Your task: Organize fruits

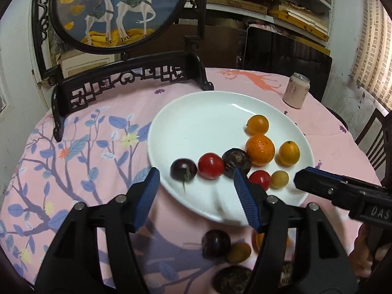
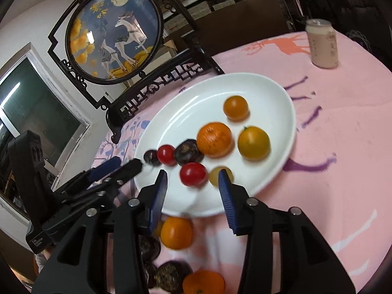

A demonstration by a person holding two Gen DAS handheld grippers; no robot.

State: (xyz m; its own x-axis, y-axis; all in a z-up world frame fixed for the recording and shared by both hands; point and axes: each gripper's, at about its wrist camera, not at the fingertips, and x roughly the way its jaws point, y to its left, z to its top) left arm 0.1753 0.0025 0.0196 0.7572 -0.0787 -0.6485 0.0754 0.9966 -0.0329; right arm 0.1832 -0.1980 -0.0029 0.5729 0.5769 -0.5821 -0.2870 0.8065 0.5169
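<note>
Behind everything stand shelves with flat boxes and a large round deer screen point(image 1: 107, 12) in a dark carved frame, which sits at the far side of the counter point(image 1: 73, 147). A pink cloth with blue leaves covers this counter, and a pale drink can point(image 1: 296, 90) stands far back on the right.

A wide white plate point(image 1: 196, 112) lies in the middle. It carries eight fruits, all on its near right half: a big orange point(image 1: 260, 150) touching a dark wrinkled fruit point(image 1: 236, 163), two yellow-orange fruits, two red tomatoes point(image 1: 210, 166), a dark plum point(image 1: 183, 169) and a small pale yellow fruit point(image 1: 279, 179). More fruits wait on the cloth just before the plate rim: a second plum point(image 1: 216, 243), a small brown-yellow fruit, some oranges point(image 2: 176, 232) and several dark wrinkled ones.

The left gripper point(image 1: 196, 193) hovers over the near rim with its fingers wide apart and nothing between them. The right gripper point(image 2: 193, 188) is beside it, also spread wide and empty, above the red tomato and the pale fruit.

I judge the task about half done, and the step now is to fetch another loose fruit. To do it well, I would lower one gripper straight over a single fruit, close the fingers gently on its widest part, because round fruits roll easily, and place it on the free left half of the plate beside its own kind.
</note>
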